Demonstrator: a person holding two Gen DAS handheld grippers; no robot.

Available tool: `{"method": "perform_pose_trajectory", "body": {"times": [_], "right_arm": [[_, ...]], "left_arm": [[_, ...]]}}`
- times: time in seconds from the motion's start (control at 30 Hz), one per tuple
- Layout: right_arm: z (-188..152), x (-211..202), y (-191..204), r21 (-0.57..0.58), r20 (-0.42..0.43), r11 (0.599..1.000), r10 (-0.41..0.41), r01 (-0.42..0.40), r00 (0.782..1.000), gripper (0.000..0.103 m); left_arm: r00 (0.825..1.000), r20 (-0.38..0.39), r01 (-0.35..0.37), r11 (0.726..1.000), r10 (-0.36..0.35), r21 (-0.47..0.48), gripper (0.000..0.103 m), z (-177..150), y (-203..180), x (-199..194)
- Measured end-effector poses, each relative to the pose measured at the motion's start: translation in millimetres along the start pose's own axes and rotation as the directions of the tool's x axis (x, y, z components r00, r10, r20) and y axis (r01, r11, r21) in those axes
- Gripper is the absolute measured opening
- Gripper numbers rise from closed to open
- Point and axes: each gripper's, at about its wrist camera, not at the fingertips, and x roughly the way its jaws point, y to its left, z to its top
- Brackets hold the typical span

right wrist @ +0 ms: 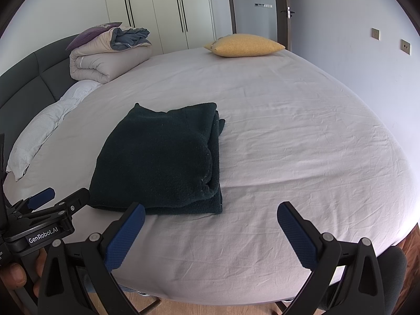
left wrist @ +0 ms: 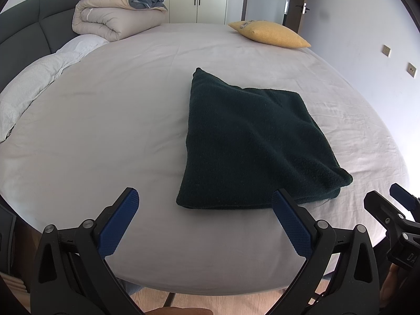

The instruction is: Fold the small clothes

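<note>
A dark green knit garment (left wrist: 252,141) lies folded into a thick rectangle on the grey bed sheet (left wrist: 105,120); it also shows in the right wrist view (right wrist: 162,157). My left gripper (left wrist: 206,199) is open and empty, just short of the garment's near edge, above the sheet. My right gripper (right wrist: 211,212) is open and empty, near the garment's near right corner. The right gripper also shows at the right edge of the left wrist view (left wrist: 393,204). The left gripper also shows at the left edge of the right wrist view (right wrist: 57,197).
A yellow pillow (left wrist: 270,34) lies at the bed's far side. A rolled beige duvet (left wrist: 115,18) sits by the dark headboard (left wrist: 23,29), with a white quilt (left wrist: 34,84) in front of it. Wardrobes and a door stand behind. The bed's near edge and wood floor (left wrist: 210,304) are below me.
</note>
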Motion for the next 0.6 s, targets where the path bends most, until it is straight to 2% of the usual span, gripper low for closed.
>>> {"method": "perform_pose_trajectory", "body": {"times": [0.6], "right_arm": [[-0.3,0.9,-1.2,0.001,-0.001,1.0,0.001,-0.001,1.0,0.103]], "left_arm": [[1.0,-0.002,0.001,1.0,-0.001,0.001,0.103,0.1,1.2,-0.2]]}}
